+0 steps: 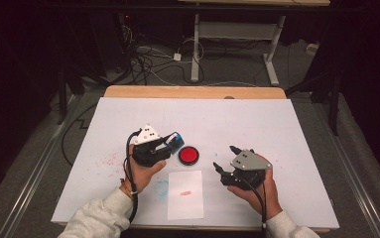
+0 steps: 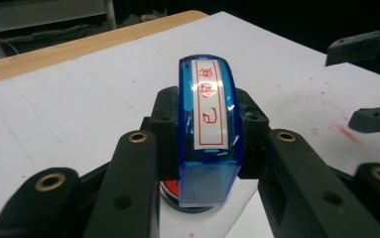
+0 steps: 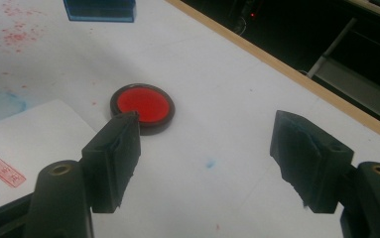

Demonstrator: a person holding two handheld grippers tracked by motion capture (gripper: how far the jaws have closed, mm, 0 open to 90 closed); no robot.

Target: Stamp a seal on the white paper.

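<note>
The left hand-held gripper (image 2: 205, 148) is squeezing a blue stamp (image 2: 208, 129) between its jaws, holding it just above the round red ink pad (image 1: 188, 155) on the white tabletop (image 1: 257, 124). The right hand-held gripper (image 3: 205, 158) is hanging with its jaws wide apart and nothing in them. A sheet of paper (image 1: 186, 194) with a red mark is lying near the ink pad.

Dim, dark room, grey floor (image 1: 38, 148) around a white-topped desk (image 1: 237, 119) with a pale wooden far edge, tangle of cables (image 1: 148, 62) on the floor behind it, white metal legs of a second table (image 1: 237, 34) beyond, black surroundings at both sides
</note>
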